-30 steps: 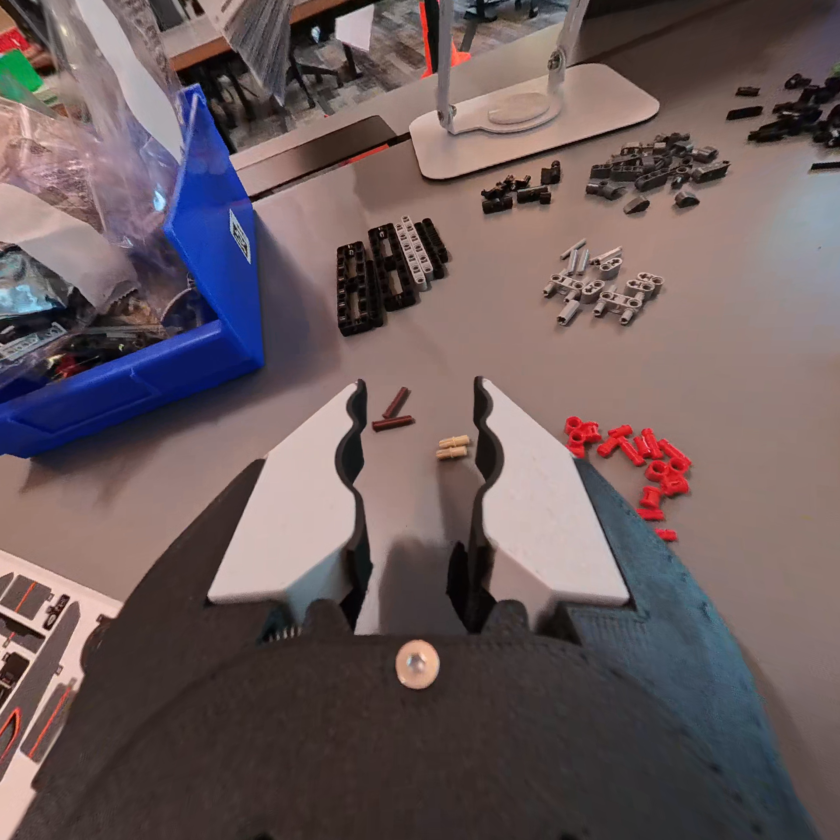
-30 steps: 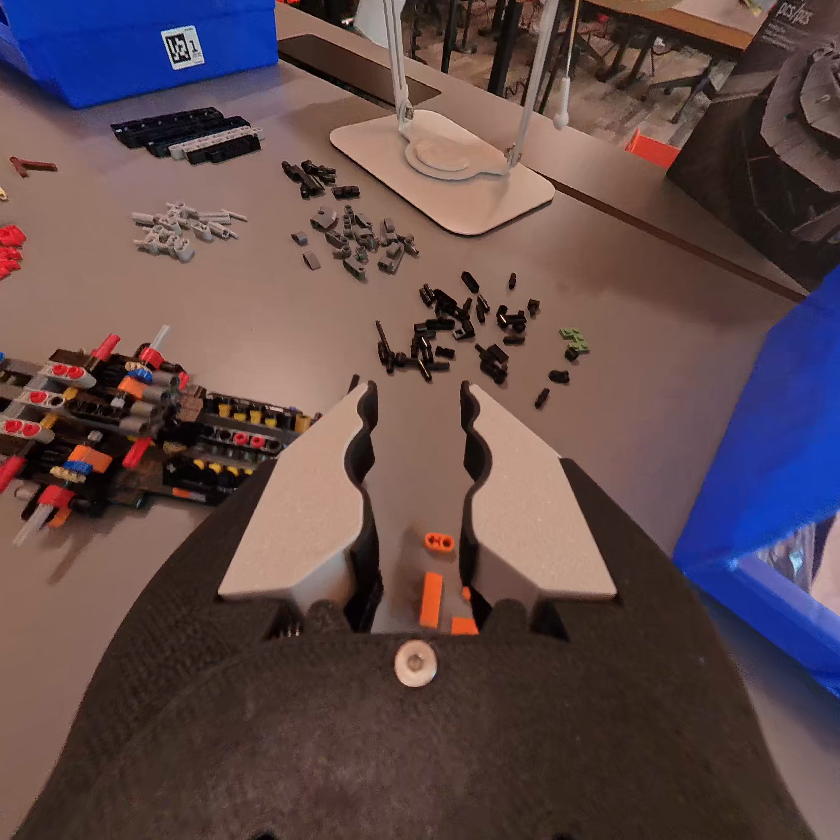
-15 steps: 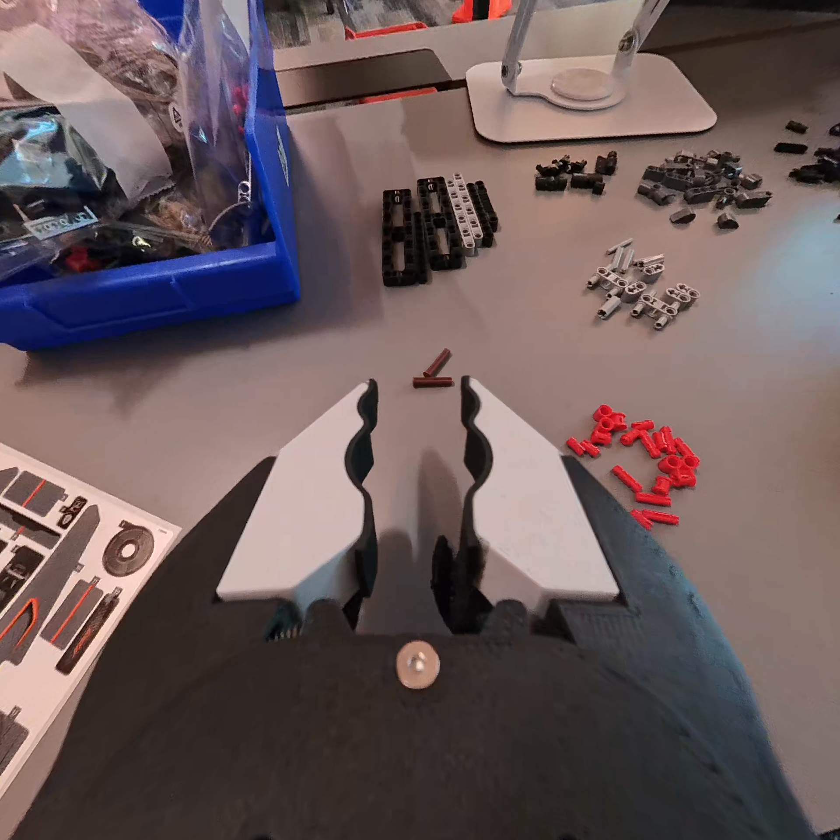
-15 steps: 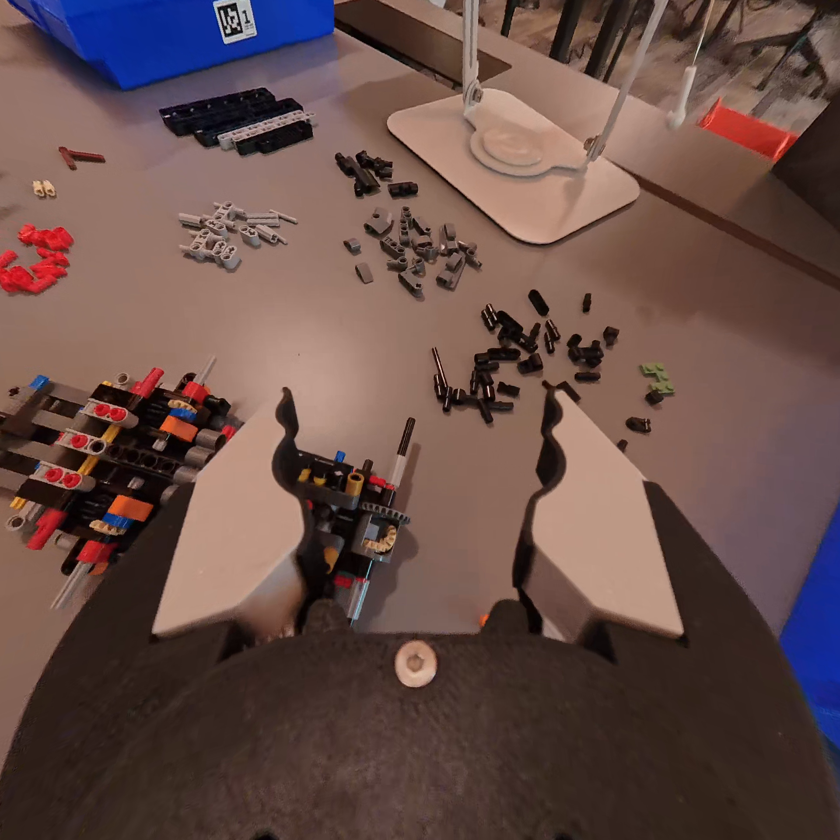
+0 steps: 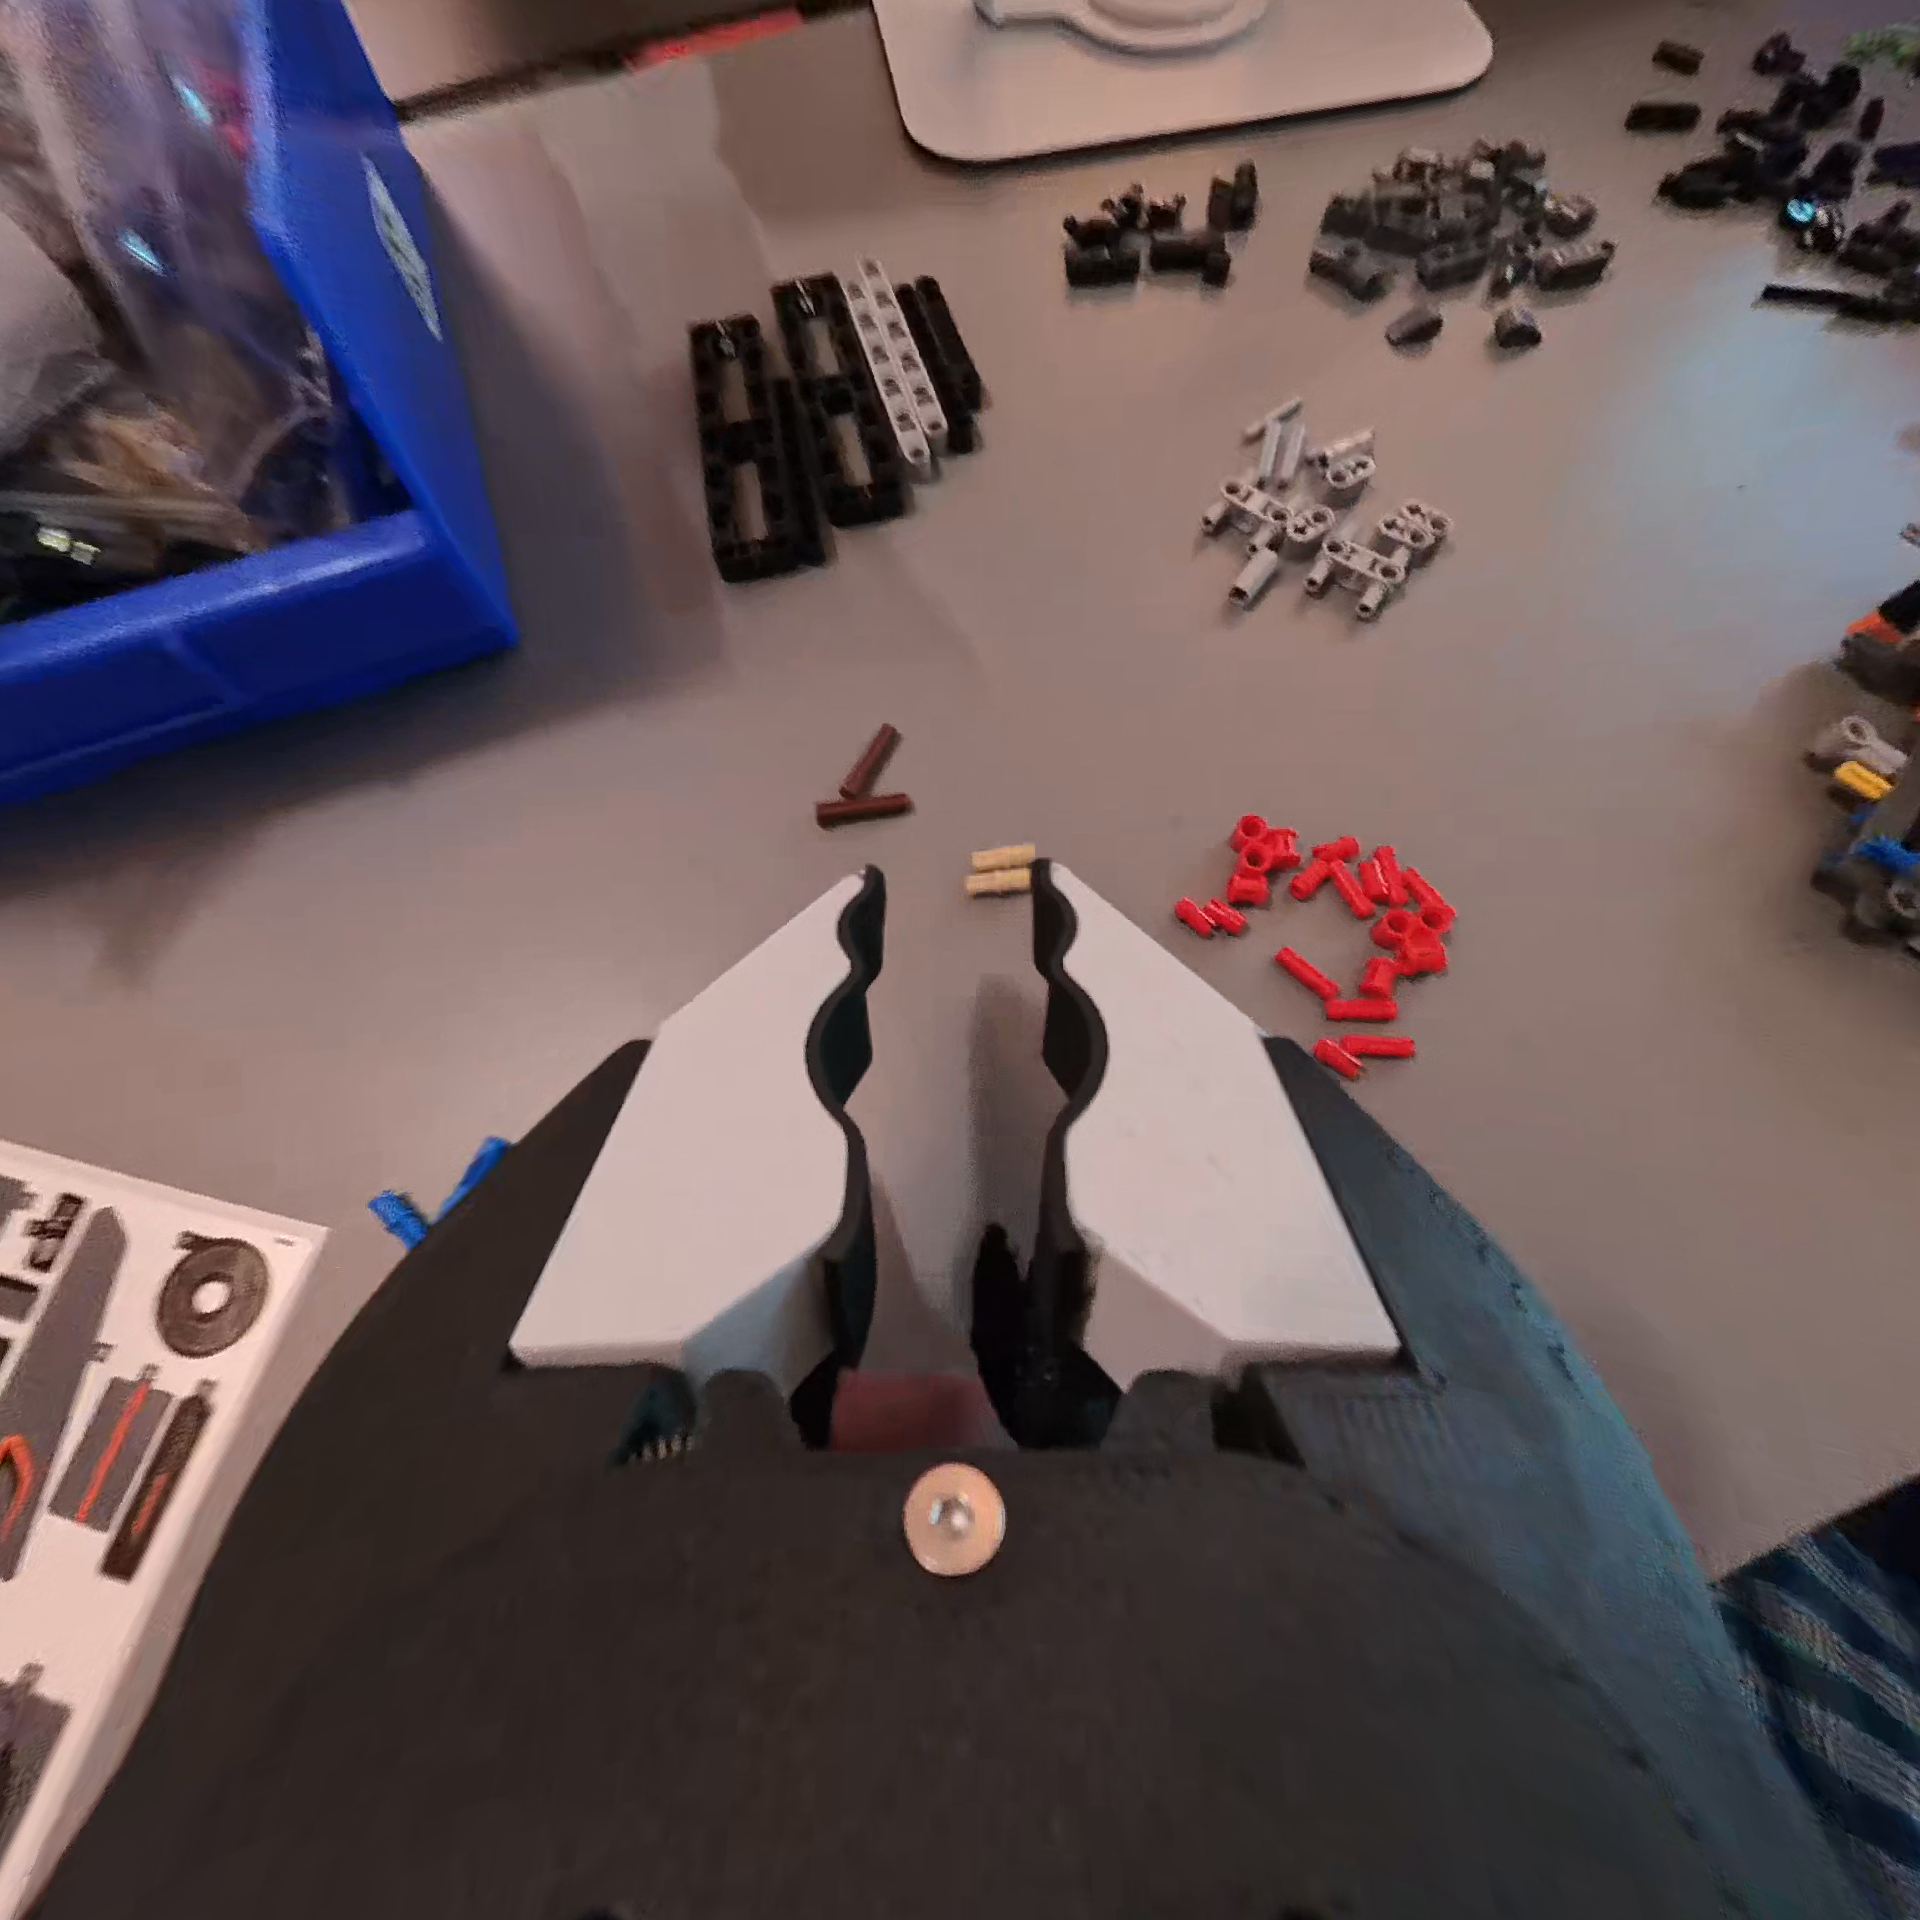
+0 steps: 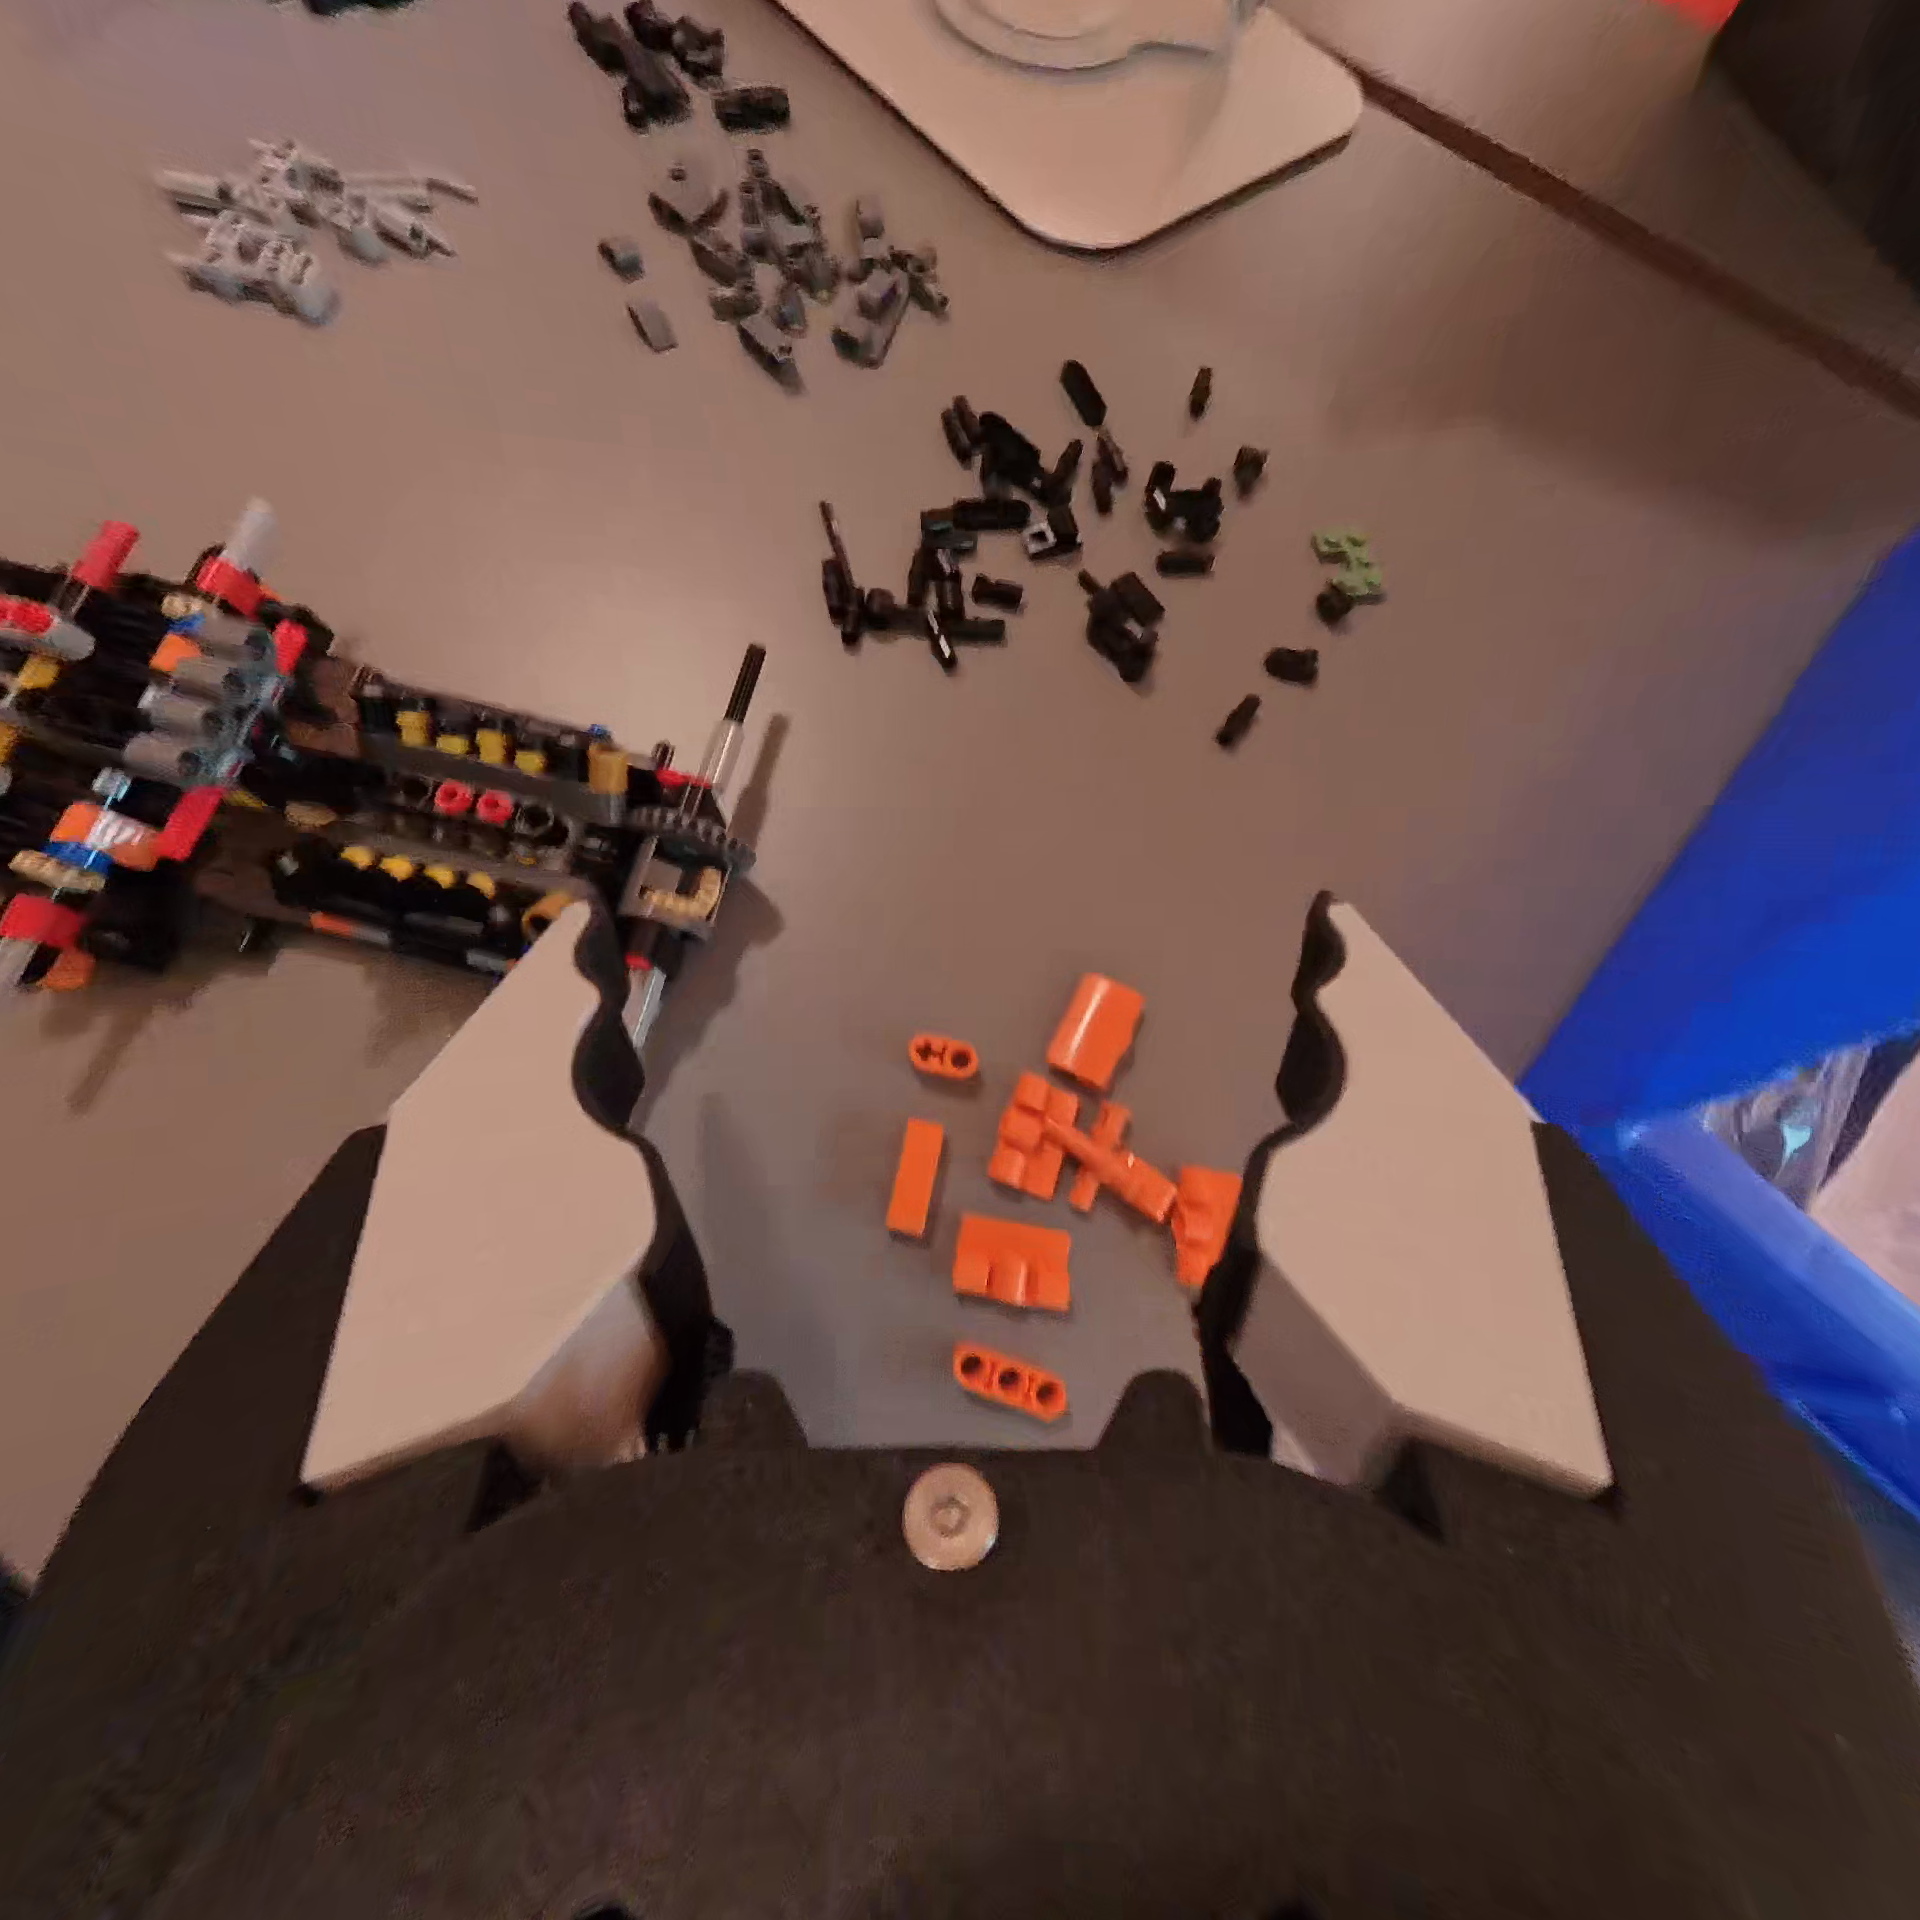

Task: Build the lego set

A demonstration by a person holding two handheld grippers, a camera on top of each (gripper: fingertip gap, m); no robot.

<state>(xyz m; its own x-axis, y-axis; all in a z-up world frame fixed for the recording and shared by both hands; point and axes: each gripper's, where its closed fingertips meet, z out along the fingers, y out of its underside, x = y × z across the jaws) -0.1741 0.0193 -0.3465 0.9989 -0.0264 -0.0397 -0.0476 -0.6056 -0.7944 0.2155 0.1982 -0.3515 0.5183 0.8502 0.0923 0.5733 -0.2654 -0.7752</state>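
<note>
The partly built lego model [image 6: 364, 810], black with red, yellow and orange parts, lies on the grey table at the left of the right wrist view; its end shows at the right edge of the left wrist view [image 5: 1870, 790]. My right gripper [image 6: 956, 914] is wide open and empty, above a cluster of orange pieces [image 6: 1049, 1164] that shows between its fingers. Its left fingertip is beside the model's near end. My left gripper [image 5: 956, 883] is narrowly open and empty, its tips just short of two tan pins [image 5: 1000, 871] and two dark brown axles [image 5: 862, 790].
Sorted piles lie on the table: red pins [image 5: 1340, 935], black beams [image 5: 831, 416], light grey connectors [image 5: 1320, 520], dark grey parts [image 6: 790, 270], black parts [image 6: 1039, 540], a green piece [image 6: 1351, 561]. A blue bin [image 5: 260, 520] stands left, another blue bin [image 6: 1766, 935] right. A sticker sheet [image 5: 125, 1403] and a lamp base [image 6: 1122, 114] are nearby.
My right gripper opened wide and shifted right, from the model's end to over the orange pieces. My left gripper swung right, away from the blue bin; the tan pins show again at its tips.
</note>
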